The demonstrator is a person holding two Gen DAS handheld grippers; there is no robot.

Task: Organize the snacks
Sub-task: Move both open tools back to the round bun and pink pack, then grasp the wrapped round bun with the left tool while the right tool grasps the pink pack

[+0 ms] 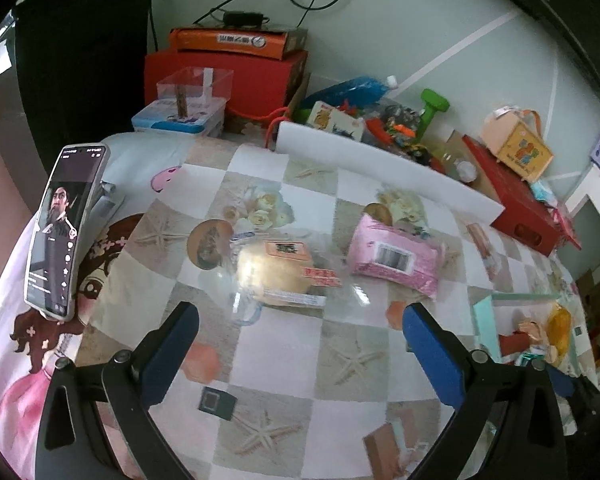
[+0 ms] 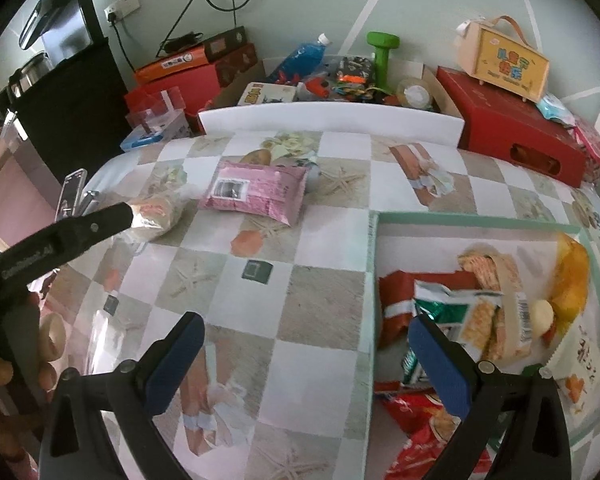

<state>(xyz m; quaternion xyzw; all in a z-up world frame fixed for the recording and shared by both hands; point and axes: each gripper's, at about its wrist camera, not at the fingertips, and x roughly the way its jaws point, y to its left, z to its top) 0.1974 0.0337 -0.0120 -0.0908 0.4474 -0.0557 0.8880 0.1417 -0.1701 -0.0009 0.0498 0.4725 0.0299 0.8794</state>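
Snacks sit in two places on the checkered tablecloth [image 2: 300, 296]: loose ones out in the middle, and the rest already in the shallow tray [image 2: 476, 219] with the pale green rim at my right. In that tray I count a green-and-white wafer pack [image 2: 456, 312], a red packet [image 2: 400, 284] under it, an orange-yellow bag [image 2: 572, 276] against the far wall, and a white pouch [image 2: 584, 364] near the right edge — they overlap in a heap.

Outside it, a clear-wrapped bun [image 1: 276, 272] and a pink packet [image 1: 394, 256] lie side by side, apart from each other.

My left gripper [image 1: 300, 340] hovers just short of the bun, jaws spread wide with nothing between them. My right gripper [image 2: 306, 356] is also spread and empty, its right finger [image 2: 440, 364] over the tray's near corner.

Behind the white foam board [image 2: 332, 118], a cardboard box holds a blue bottle [image 2: 306, 56], a green dumbbell [image 2: 382, 60] and mixed clutter. A phone [image 1: 64, 228] stands propped at the left.
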